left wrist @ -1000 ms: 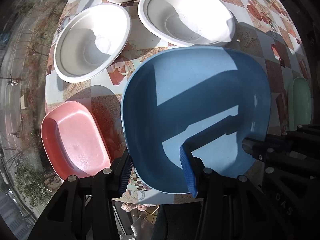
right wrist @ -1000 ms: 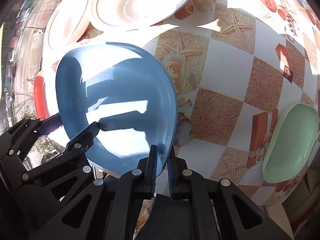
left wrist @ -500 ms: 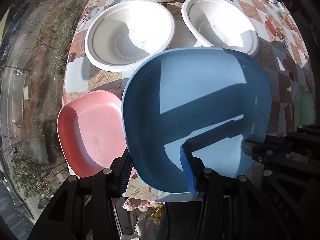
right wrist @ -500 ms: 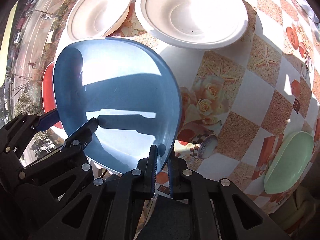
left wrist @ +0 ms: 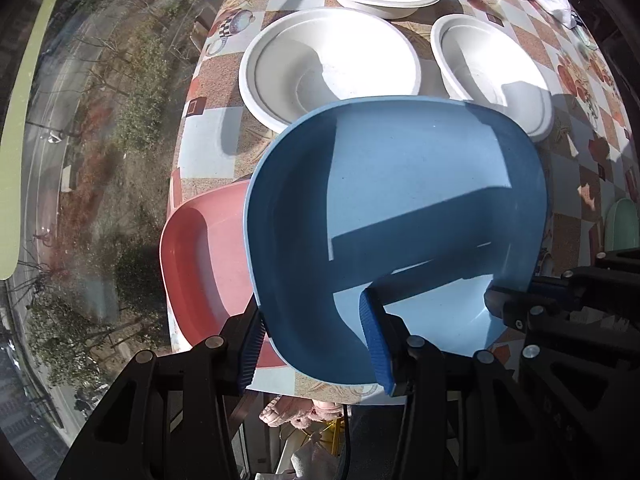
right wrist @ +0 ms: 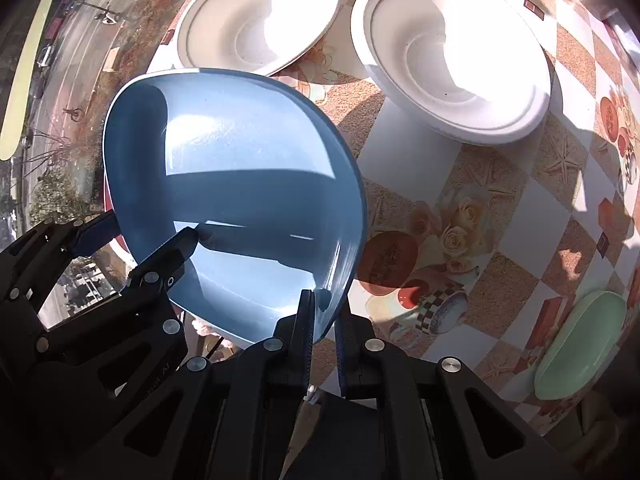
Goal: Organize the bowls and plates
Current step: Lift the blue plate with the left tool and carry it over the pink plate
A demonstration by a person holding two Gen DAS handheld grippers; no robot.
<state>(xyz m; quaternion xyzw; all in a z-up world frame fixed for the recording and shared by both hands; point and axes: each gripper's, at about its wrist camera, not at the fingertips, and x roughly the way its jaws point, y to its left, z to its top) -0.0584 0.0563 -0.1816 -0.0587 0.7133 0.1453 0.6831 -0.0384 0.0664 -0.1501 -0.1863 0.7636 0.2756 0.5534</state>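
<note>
Blue plate (left wrist: pixel 400 216) has risen off the desk (right wrist: pixel 472 184), now partly above the pink plate (left wrist: pixel 200 264). My right tongs (right wrist: pixel 322 320) pinch its rim while my left tongs (left wrist: pixel 312 344) straddle its corner; stacking looks next.

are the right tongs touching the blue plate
Touching. The right wrist view shows the right tongs shut on the blue plate's near rim.

Blue plate (left wrist: pixel 400 216) higher, over pink plate (left wrist: pixel 200 264).
</note>
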